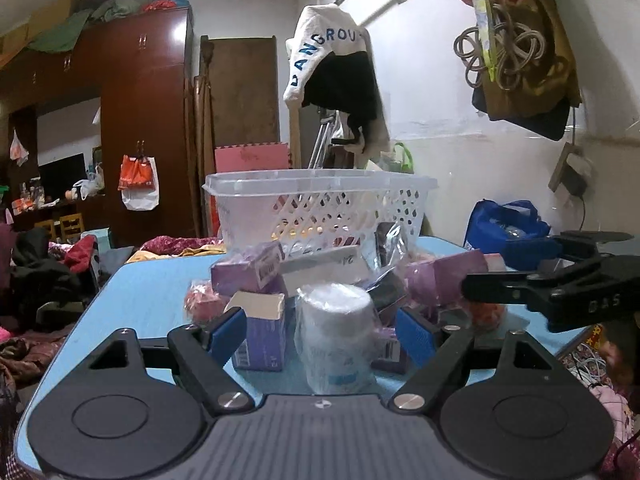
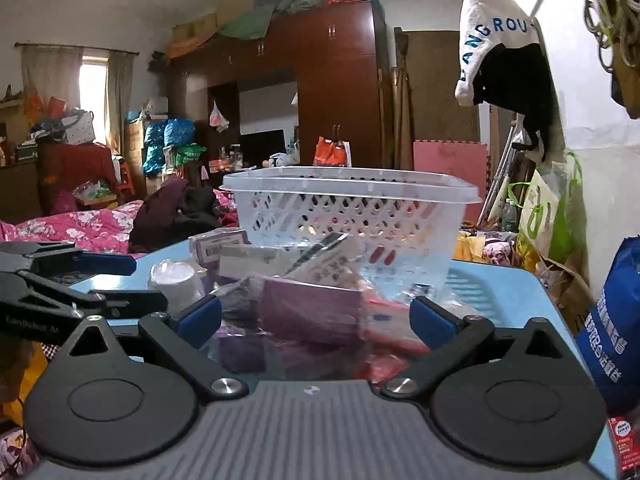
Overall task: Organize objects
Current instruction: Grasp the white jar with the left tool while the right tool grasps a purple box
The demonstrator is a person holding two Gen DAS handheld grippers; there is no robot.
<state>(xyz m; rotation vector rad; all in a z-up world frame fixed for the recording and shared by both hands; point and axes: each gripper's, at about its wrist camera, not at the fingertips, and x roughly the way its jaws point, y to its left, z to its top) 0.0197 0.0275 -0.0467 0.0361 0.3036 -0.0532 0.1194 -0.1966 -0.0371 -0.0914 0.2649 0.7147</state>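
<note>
Left gripper (image 1: 320, 330): is being held low over the near edge of the table, jaws spread wide, nothing being gripped; blue pads (image 1: 228, 330) are being seen on either side of the pile.
Purple open-topped box (image 1: 262, 334): is being seen upright, just inside the left gripper's left pad; contact cannot be told.
White wrapped jar (image 1: 336, 340): is being seen upright between the left gripper's open fingers, near the front of the pile, in clear film; no touching by either pad is being shown.
Pile of small goods: purple boxes (image 1: 250, 270), a white carton (image 1: 324, 266) and pink-red packets (image 1: 204, 300) are being seen heaped on the table, in front of the basket.
Basket (image 1: 320, 208): a clear lattice-walled plastic basket is being seen standing upright at the back of the table, behind the pile; its contents cannot be told clearly.
Table (image 1: 140, 292): a light blue top is being seen bearing the pile and the basket.
Right gripper (image 2: 316, 320): is being held low at the pile's right side, jaws spread wide, nothing being clasped; its black frame is being seen at the right edge of the left wrist view.
Purple packet (image 2: 312, 312): is being seen lying between the right gripper's open fingers, blurred.
Blue bag (image 2: 612, 336): is being seen at the far right, beside the table.
</note>
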